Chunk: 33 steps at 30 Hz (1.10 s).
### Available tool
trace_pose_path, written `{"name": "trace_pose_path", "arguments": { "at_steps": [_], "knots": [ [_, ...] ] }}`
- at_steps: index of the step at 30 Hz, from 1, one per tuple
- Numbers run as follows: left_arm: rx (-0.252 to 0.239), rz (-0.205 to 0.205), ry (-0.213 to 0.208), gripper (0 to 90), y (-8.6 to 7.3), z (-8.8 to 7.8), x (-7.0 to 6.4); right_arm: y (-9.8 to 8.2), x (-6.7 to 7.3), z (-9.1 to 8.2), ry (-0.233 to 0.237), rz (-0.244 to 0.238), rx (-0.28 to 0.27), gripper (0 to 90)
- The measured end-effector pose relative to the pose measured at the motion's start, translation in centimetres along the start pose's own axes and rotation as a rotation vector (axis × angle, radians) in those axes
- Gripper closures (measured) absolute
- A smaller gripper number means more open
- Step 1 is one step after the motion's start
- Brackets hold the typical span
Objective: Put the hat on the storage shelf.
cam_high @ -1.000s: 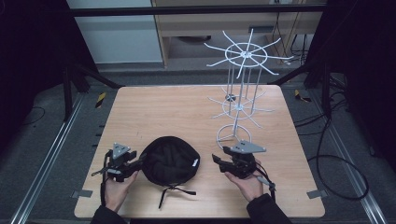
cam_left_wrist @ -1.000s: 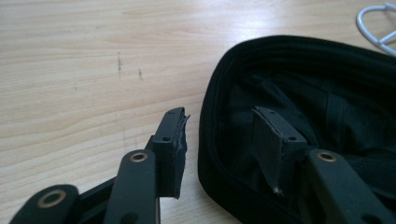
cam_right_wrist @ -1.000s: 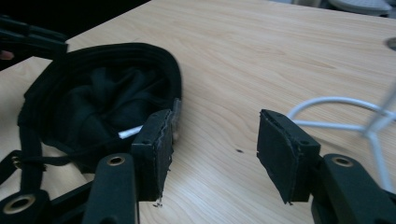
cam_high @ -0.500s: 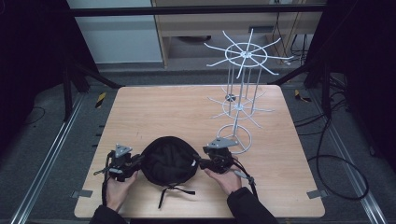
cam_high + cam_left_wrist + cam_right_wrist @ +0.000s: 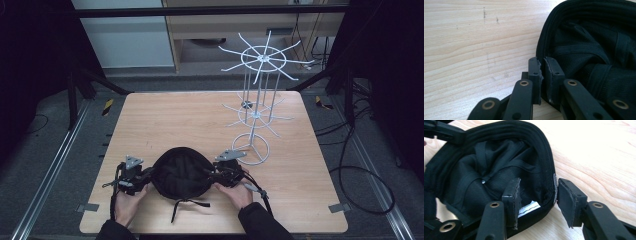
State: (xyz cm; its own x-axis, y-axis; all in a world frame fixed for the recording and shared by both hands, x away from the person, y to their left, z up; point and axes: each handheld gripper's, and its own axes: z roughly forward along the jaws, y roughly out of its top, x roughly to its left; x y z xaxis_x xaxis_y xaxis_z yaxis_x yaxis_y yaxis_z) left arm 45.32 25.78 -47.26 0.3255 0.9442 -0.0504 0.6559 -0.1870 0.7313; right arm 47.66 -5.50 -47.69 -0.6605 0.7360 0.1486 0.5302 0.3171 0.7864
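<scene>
A black cap [image 5: 180,172] lies upside down on the wooden table [image 5: 175,115] near its front edge. My left gripper [image 5: 149,175] is at the cap's left side. In the left gripper view the left gripper [image 5: 542,66] has just been closing and now pinches the rim of the cap [image 5: 594,50]. My right gripper [image 5: 213,176] is at the cap's right side. Seen from the right gripper view, the right gripper [image 5: 537,183] straddles the rim of the cap [image 5: 486,165], one pad inside and one outside. Its jaws have just been closing but a gap remains at the inner pad.
A white wire rack [image 5: 257,100] with spoked rings stands at the back right, its round base close to my right hand. The cap's strap [image 5: 187,204] trails toward the front edge. Bare wood stretches behind the cap and to the left.
My right gripper has moved left from beside the rack base to the cap's right rim. The left gripper's jaws have closed on the left rim; that hand stayed put.
</scene>
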Motion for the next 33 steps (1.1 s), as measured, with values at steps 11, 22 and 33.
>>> {"name": "trace_pose_path", "arguments": {
  "at_steps": [11,22,33],
  "knots": [
    [0.003,0.014,-0.021,84.2,-0.1,0.1,-0.4,-0.3,-0.5,0.7,-0.024,0.032,0.053,60.7],
    [-0.007,0.022,-0.044,84.5,-0.1,0.1,-0.6,-0.1,-1.5,1.2,-0.070,0.038,0.103,79.9],
    [-0.041,-0.001,-0.054,84.5,0.1,0.0,-0.4,1.9,0.0,-2.0,-0.054,-0.048,-0.083,83.0]
  ]
}}
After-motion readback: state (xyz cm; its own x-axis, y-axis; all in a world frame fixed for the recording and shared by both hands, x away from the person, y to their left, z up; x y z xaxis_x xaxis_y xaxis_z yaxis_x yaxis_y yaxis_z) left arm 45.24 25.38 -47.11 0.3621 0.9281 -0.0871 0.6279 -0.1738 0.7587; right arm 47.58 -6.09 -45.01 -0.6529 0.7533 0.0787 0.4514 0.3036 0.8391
